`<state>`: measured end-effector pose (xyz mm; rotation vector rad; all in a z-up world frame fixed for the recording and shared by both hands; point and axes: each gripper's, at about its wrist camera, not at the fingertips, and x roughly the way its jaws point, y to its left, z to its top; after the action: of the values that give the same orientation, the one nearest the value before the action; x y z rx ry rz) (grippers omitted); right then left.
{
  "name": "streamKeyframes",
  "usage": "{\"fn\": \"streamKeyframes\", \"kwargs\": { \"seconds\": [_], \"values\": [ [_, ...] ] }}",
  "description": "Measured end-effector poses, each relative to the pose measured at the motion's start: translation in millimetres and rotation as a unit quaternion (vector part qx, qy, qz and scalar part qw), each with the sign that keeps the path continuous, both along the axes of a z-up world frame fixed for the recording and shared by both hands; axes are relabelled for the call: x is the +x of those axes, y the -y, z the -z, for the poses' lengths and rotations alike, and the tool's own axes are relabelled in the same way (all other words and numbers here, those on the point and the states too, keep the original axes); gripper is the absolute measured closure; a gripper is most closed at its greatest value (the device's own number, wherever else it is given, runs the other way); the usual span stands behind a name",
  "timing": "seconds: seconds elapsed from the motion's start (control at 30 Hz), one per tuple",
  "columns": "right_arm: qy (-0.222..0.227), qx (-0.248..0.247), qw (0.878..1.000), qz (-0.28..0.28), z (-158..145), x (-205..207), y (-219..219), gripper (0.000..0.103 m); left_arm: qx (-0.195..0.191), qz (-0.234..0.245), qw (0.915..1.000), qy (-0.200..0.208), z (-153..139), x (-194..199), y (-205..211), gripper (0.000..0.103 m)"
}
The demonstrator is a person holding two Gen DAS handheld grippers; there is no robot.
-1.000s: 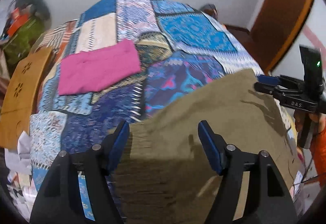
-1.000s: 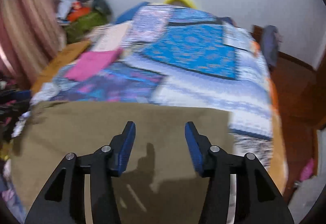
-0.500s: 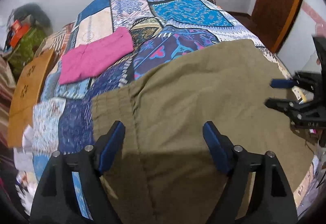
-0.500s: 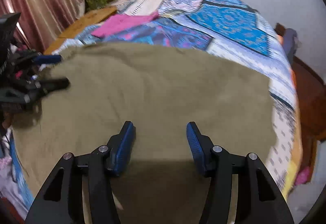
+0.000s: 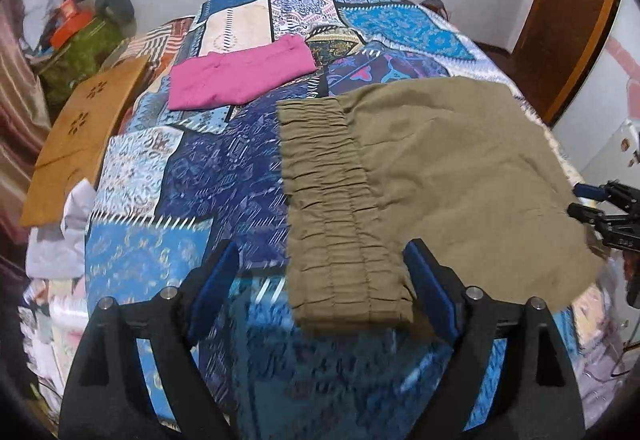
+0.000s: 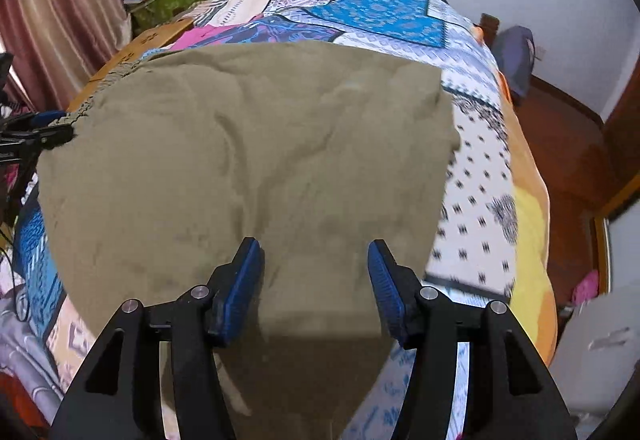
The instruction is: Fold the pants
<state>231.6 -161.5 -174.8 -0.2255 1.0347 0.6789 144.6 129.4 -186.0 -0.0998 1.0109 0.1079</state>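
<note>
**Both grippers open above olive pants laid on the patchwork bed**

The olive-green cotton pants lie spread flat on the blue patchwork bedspread, near the bed's front edge. Their gathered elastic waistband runs along the left side of the garment in the left wrist view. The rest of the fabric extends to the right, with shallow wrinkles across it.

The left gripper is tilted steeply downward over the front corner of the waistband. Its jaws have just been opening and now stand wide. The left blue-padded finger is over bare bedspread. The right blue-padded finger is over the olive fabric just beside the waistband. The waistband corner lies in the gap between them, but the pads do not press on it and nothing is gripped.

The right gripper is also tilted steeply downward, over the front edge of the pants toward the end opposite the waistband. Its jaws stand partly apart, narrower than those of the left gripper. Olive fabric is visible below the gap, with neither blue pad pinching it. Whether the fingertips touch the cloth cannot be told.

Each gripper appears at the edge of the other's view, at opposite ends of the garment's front edge.

A folded magenta cloth lies flat on the bedspread farther back, well apart from the pants. A brown wooden board with flower-shaped cut-outs stands along the bed's left side.
</note>
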Motion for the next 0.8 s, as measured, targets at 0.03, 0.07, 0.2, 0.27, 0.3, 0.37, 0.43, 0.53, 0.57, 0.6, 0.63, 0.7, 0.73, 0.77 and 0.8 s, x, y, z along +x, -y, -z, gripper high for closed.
{"fn": "streamKeyframes", "kwargs": {
  "seconds": [0.03, 0.07, 0.2, 0.27, 0.3, 0.37, 0.43, 0.53, 0.57, 0.6, 0.63, 0.7, 0.73, 0.77, 0.8],
  "values": [
    [0.001, -0.004, 1.0, 0.001, -1, -2, 1, 0.05, -0.005, -0.004, 1.0, 0.0, -2, -4, -1, 0.016],
    [0.003, -0.008, 1.0, 0.001, -2, -5, 1, 0.05, -0.005, -0.006, 1.0, -0.004, -3, -7, -1, 0.016],
    [0.024, -0.017, 1.0, -0.002, -14, -8, -2, 0.05, 0.025, -0.001, 0.9997, -0.003, -16, -19, 4, 0.016],
    [0.034, -0.01, 0.999, -0.001, -20, -9, -2, 0.05, 0.054, -0.006, 0.9985, 0.005, -29, -29, 4, 0.016],
    [0.039, -0.005, 0.999, -0.001, -24, -9, -3, 0.05, 0.06, -0.008, 0.9981, 0.01, -36, -35, 2, 0.016],
    [0.047, 0.002, 0.999, 0.0, -28, -9, -5, 0.05, 0.046, -0.012, 0.9987, 0.02, -46, -44, -6, 0.016],
    [0.053, 0.013, 0.999, 0.001, -32, -8, -7, 0.05, 0.017, -0.017, 0.9994, 0.024, -52, -50, -13, 0.015],
    [0.061, 0.032, 0.998, 0.005, -36, -8, -12, 0.05, -0.049, -0.012, 0.9987, 0.005, -42, -52, -14, 0.012],
    [0.062, 0.038, 0.997, 0.006, -37, -7, -14, 0.05, -0.08, -0.011, 0.9967, -0.012, -32, -50, -14, 0.012],
    [0.063, 0.045, 0.997, 0.006, -37, -7, -17, 0.05, -0.104, -0.011, 0.9942, -0.027, -23, -47, -12, 0.012],
    [0.065, 0.051, 0.997, 0.004, -38, -6, -21, 0.05, -0.125, -0.012, 0.9913, -0.04, -14, -46, -10, 0.012],
    [0.066, 0.054, 0.996, 0.0, -37, -6, -29, 0.05, -0.163, -0.016, 0.9846, -0.062, 6, -41, -5, 0.012],
    [0.066, 0.054, 0.996, -0.004, -35, -5, -33, 0.05, -0.175, -0.017, 0.9822, -0.067, 12, -40, -3, 0.012],
    [0.067, 0.051, 0.996, -0.009, -32, -4, -38, 0.05, -0.19, -0.019, 0.979, -0.07, 18, -37, 0, 0.011],
    [0.068, 0.047, 0.996, -0.012, -30, -5, -40, 0.05, -0.188, -0.023, 0.9795, -0.068, 20, -35, 2, 0.011]
  ]
}}
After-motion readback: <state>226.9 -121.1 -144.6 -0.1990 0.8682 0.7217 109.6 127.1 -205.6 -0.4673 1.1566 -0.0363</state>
